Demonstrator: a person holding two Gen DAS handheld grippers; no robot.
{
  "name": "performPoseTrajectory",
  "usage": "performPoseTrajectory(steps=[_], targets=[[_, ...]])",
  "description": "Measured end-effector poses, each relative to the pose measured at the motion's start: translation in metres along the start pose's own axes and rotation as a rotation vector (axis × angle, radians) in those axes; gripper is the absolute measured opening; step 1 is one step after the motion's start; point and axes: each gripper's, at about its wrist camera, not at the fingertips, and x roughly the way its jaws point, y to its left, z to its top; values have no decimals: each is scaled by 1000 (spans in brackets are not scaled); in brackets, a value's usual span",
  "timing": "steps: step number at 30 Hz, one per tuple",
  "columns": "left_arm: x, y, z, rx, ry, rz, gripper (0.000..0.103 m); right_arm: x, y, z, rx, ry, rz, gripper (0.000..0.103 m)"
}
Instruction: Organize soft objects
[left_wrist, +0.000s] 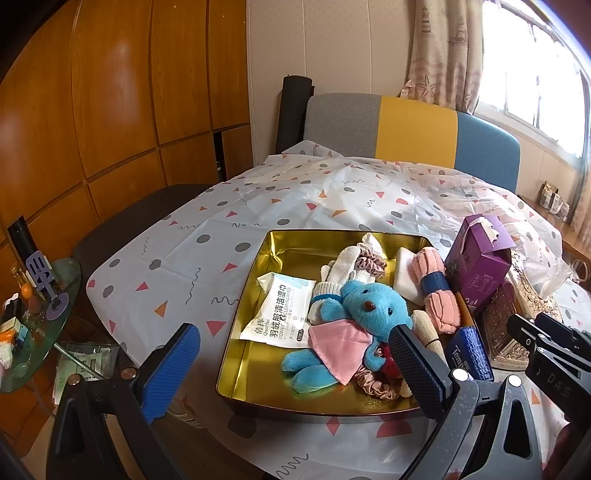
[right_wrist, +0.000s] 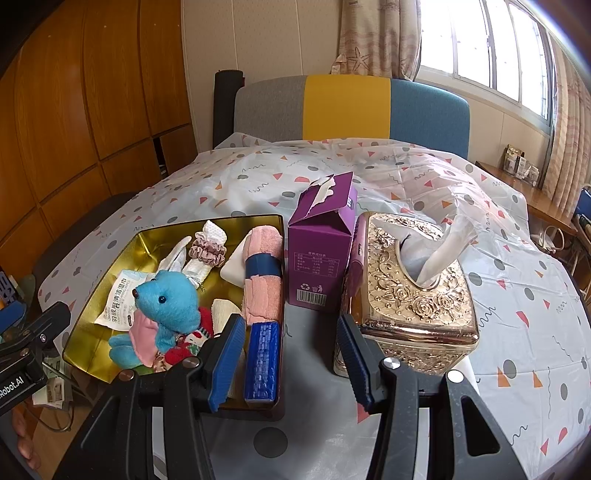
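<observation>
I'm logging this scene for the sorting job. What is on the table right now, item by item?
Tin tray: 1, gold, table centre.
Teddy bear: 1, blue, in tray.
Wipes pack: 1, white, in tray.
Rolled towel: 1, pink, tray's right side.
Scrunchies: 2 seen, pink and tan, in tray.
Tissue pack: 1, blue, tray's near right corner.
Carton: 1, purple, beside tray.
Tissue box: 1, gold, right.
Left gripper: open, empty.
Right gripper: open, empty.

hidden: red plush (right_wrist: 186, 352) under blue bear (right_wrist: 168, 301) | mostly covered
</observation>
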Motion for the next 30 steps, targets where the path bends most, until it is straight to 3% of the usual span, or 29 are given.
performPoseTrajectory(steps=[30], targets=[[0,1,-2,2,3,2,103,1,-1,-2,3,6,1,52]])
